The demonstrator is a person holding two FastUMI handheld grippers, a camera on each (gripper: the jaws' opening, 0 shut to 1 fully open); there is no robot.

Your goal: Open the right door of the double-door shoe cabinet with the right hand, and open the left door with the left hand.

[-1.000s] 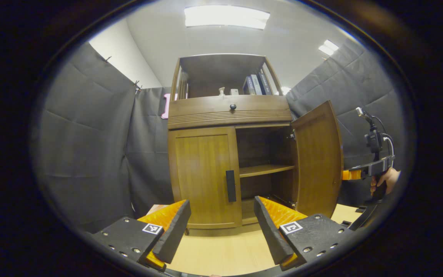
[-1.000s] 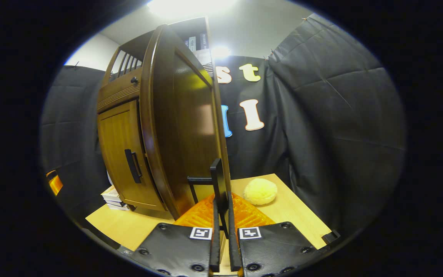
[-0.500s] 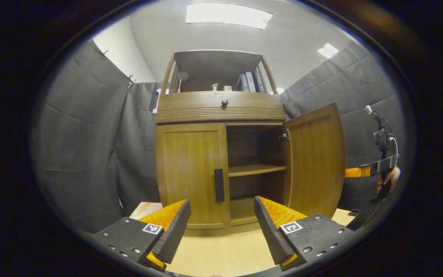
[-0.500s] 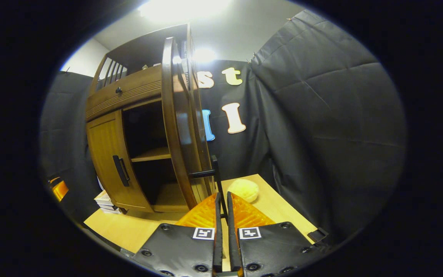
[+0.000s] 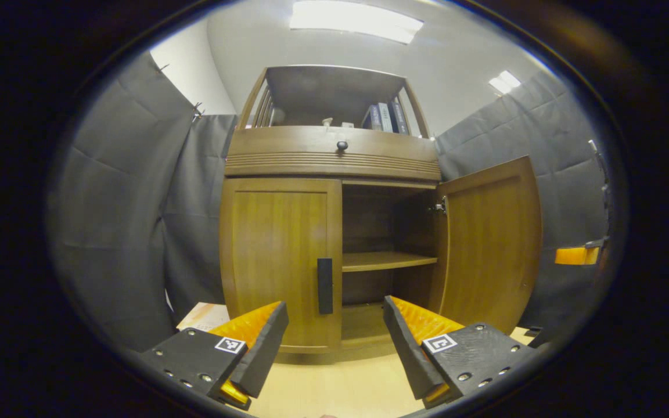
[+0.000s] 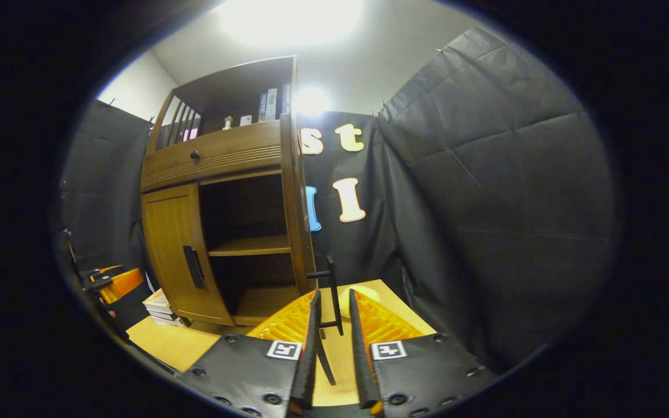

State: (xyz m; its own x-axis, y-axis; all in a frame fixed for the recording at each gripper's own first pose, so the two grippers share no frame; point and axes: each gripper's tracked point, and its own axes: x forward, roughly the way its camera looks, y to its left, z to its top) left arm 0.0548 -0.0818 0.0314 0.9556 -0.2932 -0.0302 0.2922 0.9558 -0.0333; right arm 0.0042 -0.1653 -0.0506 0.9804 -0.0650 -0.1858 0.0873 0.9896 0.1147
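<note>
Right claw (image 6: 332, 334) is sitting with its fingers slightly parted around the right door handle (image 6: 333, 293), without visibly pressing it; the right door (image 5: 488, 241) is standing wide open at the shoe cabinet (image 5: 334, 157) on the tabletop (image 5: 334, 386). Left claw (image 5: 334, 342) is hovering spread wide, near the closed left door (image 5: 276, 261) and its handle (image 5: 324, 285), gripping nothing.

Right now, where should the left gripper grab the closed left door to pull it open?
Grab the dark vertical handle near the inner edge of the left door. It is a thin upright bar standing off the wood, so come straight at it from the front with the left gripper, one of the jaws on each side, then probably pull out and leftward.
</note>
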